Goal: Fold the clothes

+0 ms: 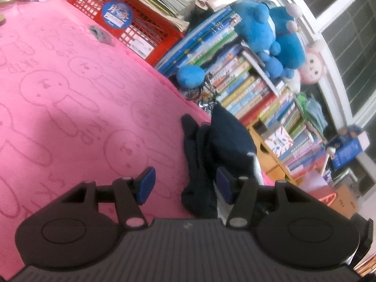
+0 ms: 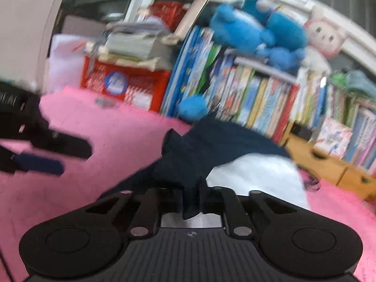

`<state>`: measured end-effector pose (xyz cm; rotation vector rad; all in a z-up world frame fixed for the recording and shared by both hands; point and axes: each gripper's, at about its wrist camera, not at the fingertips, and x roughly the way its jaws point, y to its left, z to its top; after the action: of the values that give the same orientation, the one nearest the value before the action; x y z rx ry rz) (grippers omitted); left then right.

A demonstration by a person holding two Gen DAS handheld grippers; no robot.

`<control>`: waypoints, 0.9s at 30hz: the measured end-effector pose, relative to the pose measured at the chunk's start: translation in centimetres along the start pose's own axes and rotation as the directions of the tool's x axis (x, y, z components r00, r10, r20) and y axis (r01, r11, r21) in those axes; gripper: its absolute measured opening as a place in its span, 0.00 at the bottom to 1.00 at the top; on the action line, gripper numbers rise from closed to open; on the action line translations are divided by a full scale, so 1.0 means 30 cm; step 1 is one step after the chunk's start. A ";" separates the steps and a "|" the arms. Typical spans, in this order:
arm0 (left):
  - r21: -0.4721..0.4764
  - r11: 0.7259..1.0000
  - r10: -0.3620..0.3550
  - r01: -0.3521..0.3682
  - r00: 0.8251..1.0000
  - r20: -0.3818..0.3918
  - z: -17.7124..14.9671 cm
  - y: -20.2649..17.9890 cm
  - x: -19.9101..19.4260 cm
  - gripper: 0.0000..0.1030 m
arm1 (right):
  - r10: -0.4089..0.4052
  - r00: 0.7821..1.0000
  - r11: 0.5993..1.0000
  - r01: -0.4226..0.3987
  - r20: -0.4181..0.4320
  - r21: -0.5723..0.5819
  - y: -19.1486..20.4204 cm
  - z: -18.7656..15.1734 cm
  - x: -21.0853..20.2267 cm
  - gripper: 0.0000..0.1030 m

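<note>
A dark navy garment (image 1: 218,145) with a white part lies bunched on the pink blanket (image 1: 70,98), near its right edge. My left gripper (image 1: 185,185) is open just above the blanket, its blue pads (image 1: 148,183) wide apart, and the cloth runs past its right finger. In the right wrist view the same navy garment (image 2: 211,148) is lifted and pulled toward the camera, with white fabric (image 2: 253,176) under it. My right gripper (image 2: 190,197) is shut on a fold of that cloth. The left gripper (image 2: 47,157) shows at the left, open.
A red crate (image 1: 131,23) stacked with papers stands at the blanket's far edge. Rows of books (image 1: 246,87) with blue and pink plush toys (image 1: 270,30) on top line the right side. A small grey object (image 1: 101,34) lies on the blanket. A window (image 1: 340,23) is behind.
</note>
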<state>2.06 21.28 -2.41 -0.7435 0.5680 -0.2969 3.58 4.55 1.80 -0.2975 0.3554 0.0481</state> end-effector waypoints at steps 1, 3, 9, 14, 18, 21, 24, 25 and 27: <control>-0.008 1.000 -0.009 0.009 1.000 0.000 0.003 0.005 -0.003 0.53 | 0.008 1.000 1.000 -0.008 0.004 -0.022 0.009 -0.003 -0.004 0.11; -0.025 0.999 -0.037 0.037 0.999 -0.007 0.011 0.014 -0.007 0.53 | 0.028 1.000 0.997 -0.027 0.011 -0.068 0.026 -0.010 -0.013 0.11; -0.065 0.993 -0.098 0.095 0.994 -0.055 0.008 0.017 0.009 0.57 | 0.086 0.996 0.976 -0.079 0.025 -0.204 0.078 -0.031 -0.039 0.32; -0.050 0.989 -0.142 0.138 0.984 -0.106 -0.020 -0.027 0.035 0.57 | 0.066 0.997 0.967 -0.053 0.042 -0.249 0.033 -0.069 -0.111 0.61; -0.023 0.986 -0.165 0.164 0.973 -0.163 -0.049 -0.069 0.067 0.59 | -0.018 1.000 0.986 0.014 -0.024 -0.168 -0.093 -0.131 -0.167 0.62; 0.001 0.989 -0.146 0.149 0.970 -0.196 -0.073 -0.096 0.106 0.60 | -0.102 0.990 0.991 0.092 -0.102 -0.102 -0.190 -0.188 -0.170 0.62; 0.000 0.995 -0.096 0.098 0.978 -0.188 -0.079 -0.107 0.142 0.60 | -0.119 0.980 0.992 0.123 -0.157 0.016 -0.277 -0.210 -0.169 0.62; -0.012 0.997 -0.078 0.077 0.981 -0.178 -0.075 -0.103 0.152 0.60 | -0.116 0.980 0.991 0.126 -0.165 0.053 -0.300 -0.215 -0.168 0.62; -0.043 0.998 -0.061 0.055 0.984 -0.166 -0.062 -0.094 0.171 0.60 | -0.120 0.975 0.989 0.134 -0.185 0.068 -0.312 -0.225 -0.153 0.62</control>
<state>4.98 15.99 -3.46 -0.7777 0.7128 -0.4061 -2.07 -6.35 -0.01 -0.2448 0.5164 -0.1197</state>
